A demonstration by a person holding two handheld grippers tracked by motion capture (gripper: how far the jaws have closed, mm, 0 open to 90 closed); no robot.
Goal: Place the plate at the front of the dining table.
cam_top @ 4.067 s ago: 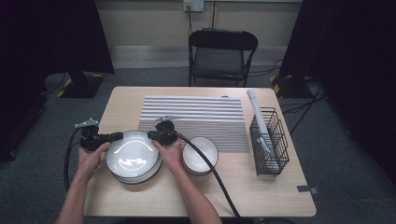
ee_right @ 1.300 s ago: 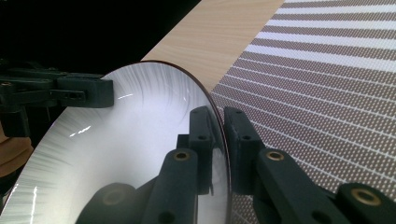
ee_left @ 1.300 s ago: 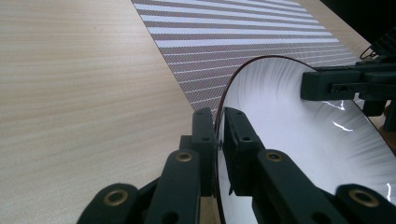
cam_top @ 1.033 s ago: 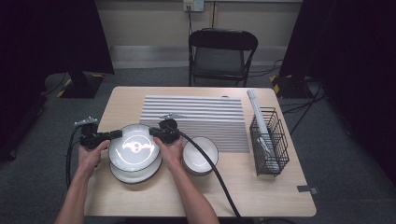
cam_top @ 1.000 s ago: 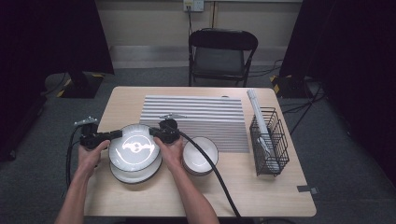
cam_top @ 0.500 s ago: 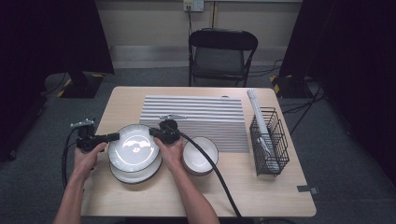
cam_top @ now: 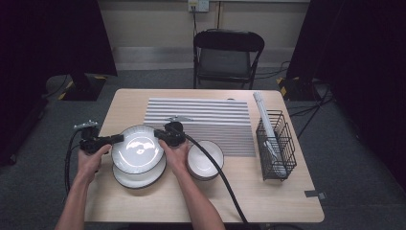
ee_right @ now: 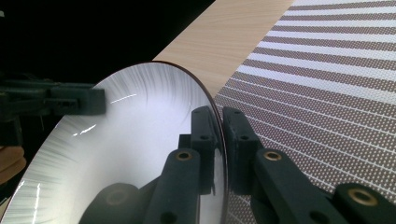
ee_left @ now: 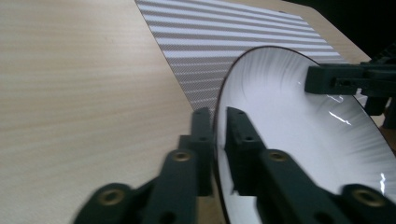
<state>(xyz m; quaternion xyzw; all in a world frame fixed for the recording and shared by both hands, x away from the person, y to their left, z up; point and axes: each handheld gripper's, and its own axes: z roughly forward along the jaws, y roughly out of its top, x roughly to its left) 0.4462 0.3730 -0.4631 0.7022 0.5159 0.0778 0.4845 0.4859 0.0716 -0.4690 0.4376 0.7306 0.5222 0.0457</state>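
White glazed plate (cam_top: 136, 149), dark rim, held up between both grippers, above a second plate (cam_top: 139, 176) that lies flat on the desk (cam_top: 124, 108).

High view: the left gripper (cam_top: 116, 139) is at the plate's left rim, the right gripper (cam_top: 159, 134) at its right rim. Four seconds ago the plate sat lower, square over the one beneath; now it is raised and shifted toward the striped mat (cam_top: 201, 122). In the last half second the left hand has pulled slightly outward. Bowl (cam_top: 205, 159) just right of the right hand, wire rack (cam_top: 276, 143) well apart at the far right.

Left gripper view: rim sits between the jaws. The left pad lies close against the rim's edge; a thin gap shows on the inner side. The jaws have just been opening a little, with the rim between them. Judgement: this grip is loosening, perhaps a release or a re-grip.

Right gripper view: jaws narrow, clamped on the rim from both sides, no gap visible. The mat lies beyond, the left gripper's jaw shows across the plate.

Meaning: the lift off the stack looks done; the plate's weight now likely falls mostly on the right gripper. Risk: a one-sided hold may let the plate tip.
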